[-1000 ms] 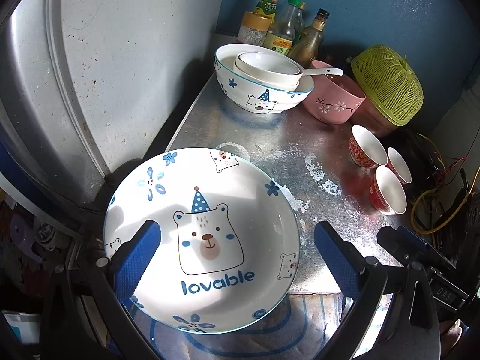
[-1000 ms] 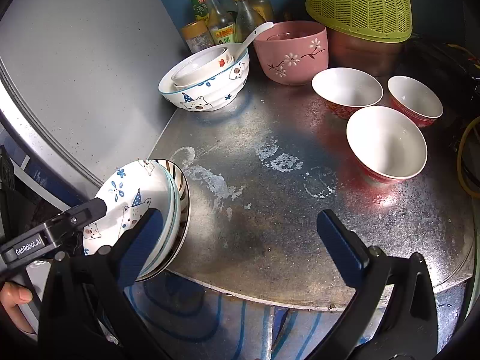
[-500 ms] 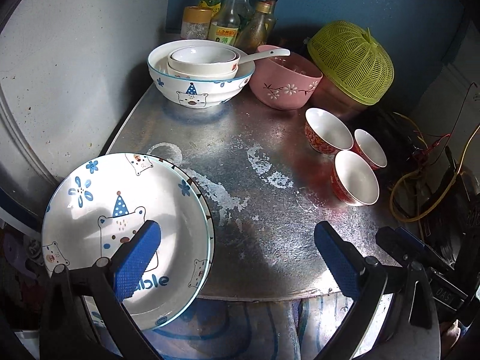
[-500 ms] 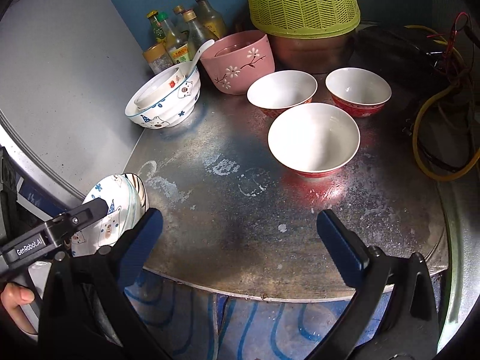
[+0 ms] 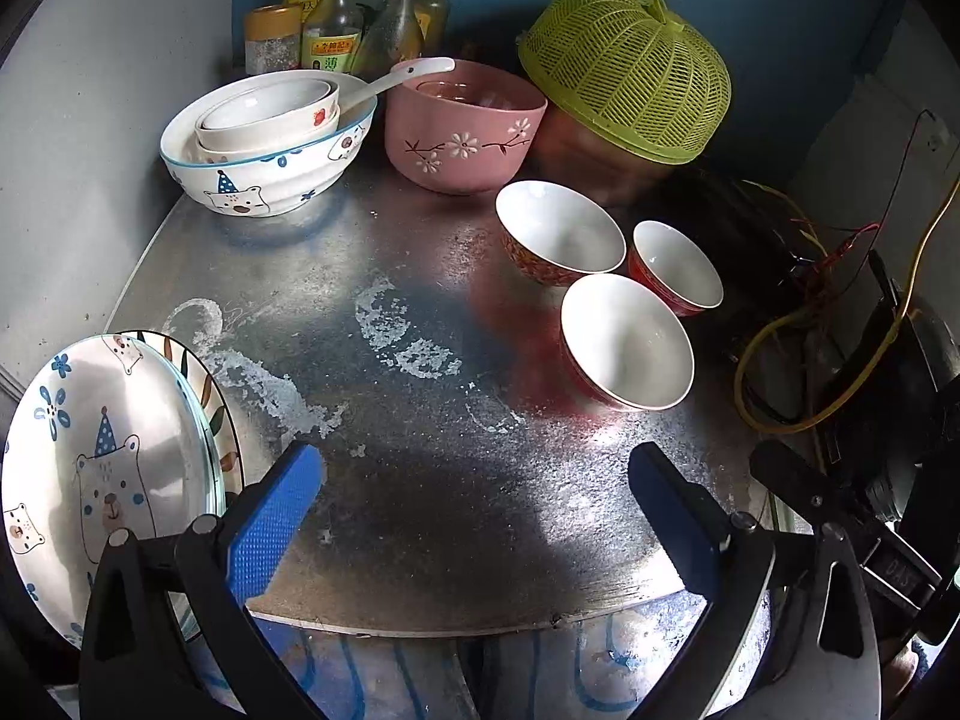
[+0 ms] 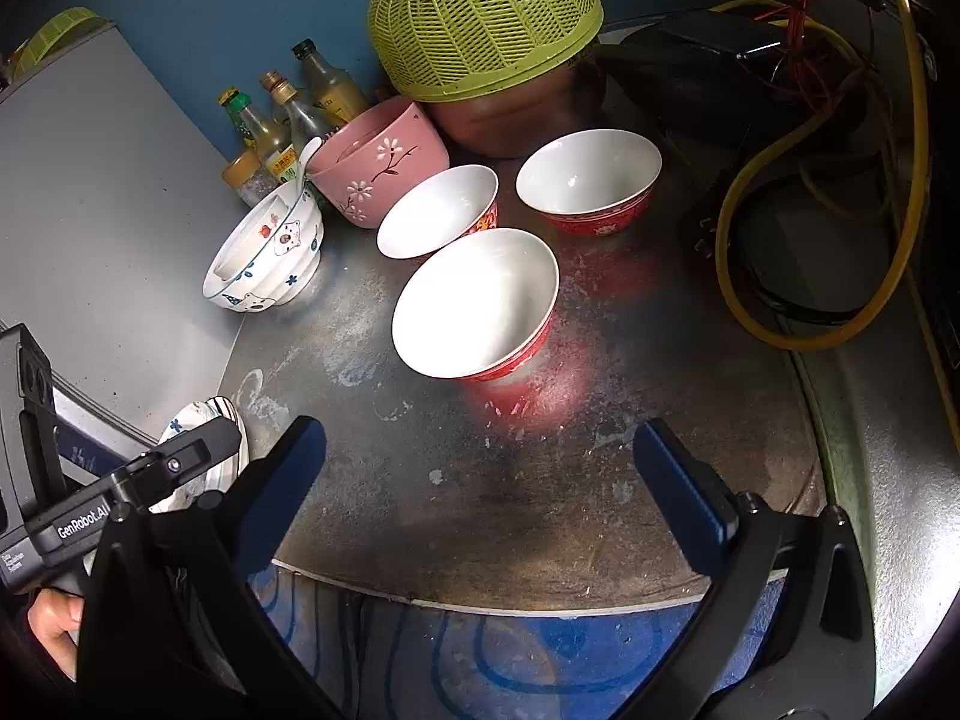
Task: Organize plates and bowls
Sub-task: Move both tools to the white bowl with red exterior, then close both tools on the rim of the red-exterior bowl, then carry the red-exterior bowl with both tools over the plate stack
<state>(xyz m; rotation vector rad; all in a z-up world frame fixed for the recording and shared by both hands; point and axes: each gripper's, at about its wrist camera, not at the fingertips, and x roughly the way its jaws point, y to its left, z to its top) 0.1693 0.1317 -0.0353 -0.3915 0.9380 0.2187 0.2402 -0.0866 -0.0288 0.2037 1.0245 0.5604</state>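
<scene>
A stack of plates, a white bear plate (image 5: 102, 468) on top, lies at the metal table's (image 5: 432, 480) left front edge; it shows small in the right wrist view (image 6: 207, 420). Three red bowls with white insides stand at the right: near (image 5: 624, 342), middle (image 5: 558, 231), far (image 5: 678, 267). In the right wrist view the near red bowl (image 6: 477, 306) is straight ahead. A bear bowl (image 5: 264, 144) with small bowls nested inside stands at the back left. My left gripper (image 5: 474, 498) is open and empty above the front edge. My right gripper (image 6: 480, 468) is open and empty.
A pink flowered bowl (image 5: 462, 126) with a white spoon stands at the back. Sauce bottles (image 5: 354, 12) line the blue wall. A green mesh food cover (image 5: 630, 72) sits on a brown pot. Yellow and red cables (image 6: 810, 192) lie right. A grey panel (image 5: 66, 120) stands left.
My left gripper has swung right, away from the bear plate, which now lies at the far left of its view. My right gripper has moved toward the red bowls.
</scene>
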